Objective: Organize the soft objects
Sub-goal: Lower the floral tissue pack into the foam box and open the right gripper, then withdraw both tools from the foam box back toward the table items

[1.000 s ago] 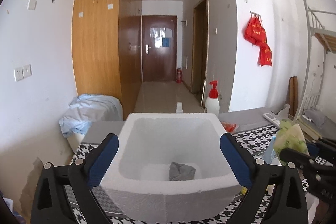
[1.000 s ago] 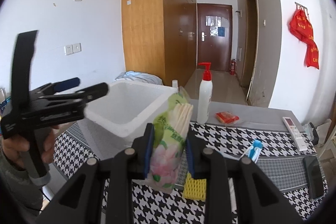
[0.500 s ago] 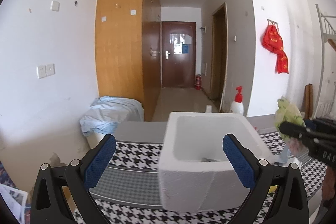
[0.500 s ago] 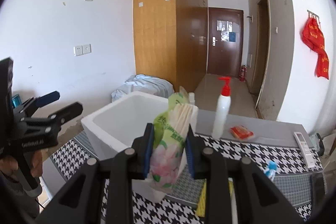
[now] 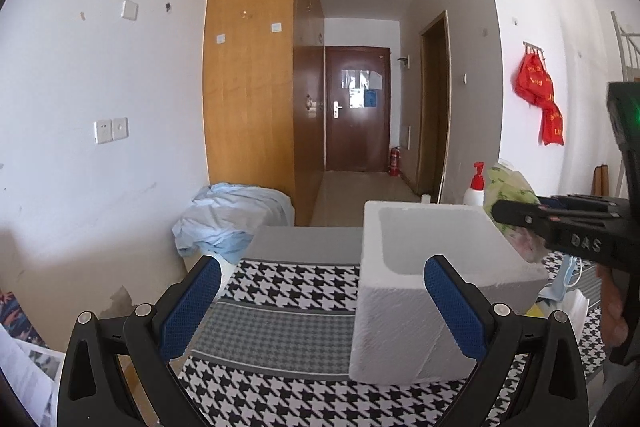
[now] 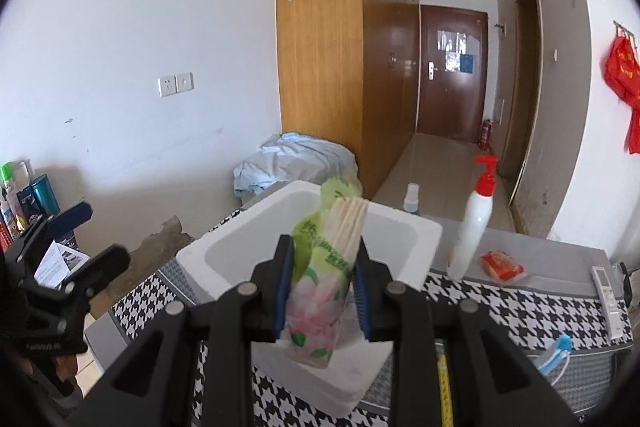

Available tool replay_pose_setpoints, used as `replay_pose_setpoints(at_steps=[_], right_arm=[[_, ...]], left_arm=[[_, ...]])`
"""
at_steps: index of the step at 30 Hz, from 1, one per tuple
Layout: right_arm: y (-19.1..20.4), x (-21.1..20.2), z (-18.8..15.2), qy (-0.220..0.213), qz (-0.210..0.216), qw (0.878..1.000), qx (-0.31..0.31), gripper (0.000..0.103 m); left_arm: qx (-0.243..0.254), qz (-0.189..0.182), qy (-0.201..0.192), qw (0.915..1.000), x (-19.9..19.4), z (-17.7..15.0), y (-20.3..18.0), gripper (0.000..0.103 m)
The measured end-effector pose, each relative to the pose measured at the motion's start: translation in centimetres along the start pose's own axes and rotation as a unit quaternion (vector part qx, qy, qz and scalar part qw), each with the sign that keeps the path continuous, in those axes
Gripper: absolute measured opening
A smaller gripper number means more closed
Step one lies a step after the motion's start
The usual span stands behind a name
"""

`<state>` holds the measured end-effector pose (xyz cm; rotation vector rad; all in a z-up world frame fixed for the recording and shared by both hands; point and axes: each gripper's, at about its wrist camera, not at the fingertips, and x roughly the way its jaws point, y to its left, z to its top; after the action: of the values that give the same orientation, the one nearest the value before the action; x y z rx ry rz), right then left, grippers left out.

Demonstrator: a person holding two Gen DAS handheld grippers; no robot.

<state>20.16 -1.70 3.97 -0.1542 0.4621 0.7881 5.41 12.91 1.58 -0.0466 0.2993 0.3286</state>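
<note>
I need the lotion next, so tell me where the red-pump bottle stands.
In the right wrist view the red-pump bottle stands upright on the grey table strip, right of the white foam box and just left of the red packet.

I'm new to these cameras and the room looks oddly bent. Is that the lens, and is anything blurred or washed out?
Yes, the lens: in the left wrist view the wardrobe bows and dark corners ring the picture. In the right wrist view the tissue pack in the right gripper is soft and bright, while the foam box nearly washes out in daylight. Both views look evenly lit, with soft shadows.
</note>
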Motion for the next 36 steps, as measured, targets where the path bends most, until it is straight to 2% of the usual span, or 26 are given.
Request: replay_pose_setpoints(at_steps=[14, 17, 18, 19, 29, 36], right_arm=[[0.4, 3.3, 0.5, 0.029, 0.001, 1.000, 0.005, 0.034], [0.1, 3.7, 0.3, 0.034, -0.002, 0.999, 0.009, 0.051], [0.2, 3.7, 0.4, 0.034, -0.001, 0.999, 0.009, 0.065], [0.2, 3.6, 0.4, 0.031, 0.002, 0.999, 0.009, 0.074], [-0.1, 1.7, 0.1, 0.015, 0.006, 1.000, 0.013, 0.080], [-0.4, -0.9, -0.3, -0.006, -0.008, 1.000, 0.010, 0.101]], left_arm=[[-0.015, 0.006, 0.009, 0.9998, -0.1, -1.3, 1.0, 0.102], [-0.014, 0.003, 0.013, 0.9998, 0.0, -1.6, 0.9, 0.102], [-0.013, 0.003, 0.014, 0.9998, 0.1, -1.6, 0.8, 0.102], [-0.012, 0.004, 0.016, 0.9998, 0.2, -1.7, 0.8, 0.102], [-0.012, -0.003, 0.018, 0.9998, 0.0, -1.7, 0.4, 0.102], [-0.001, -0.007, 0.008, 0.9999, -0.9, -1.0, -0.4, 0.102]])
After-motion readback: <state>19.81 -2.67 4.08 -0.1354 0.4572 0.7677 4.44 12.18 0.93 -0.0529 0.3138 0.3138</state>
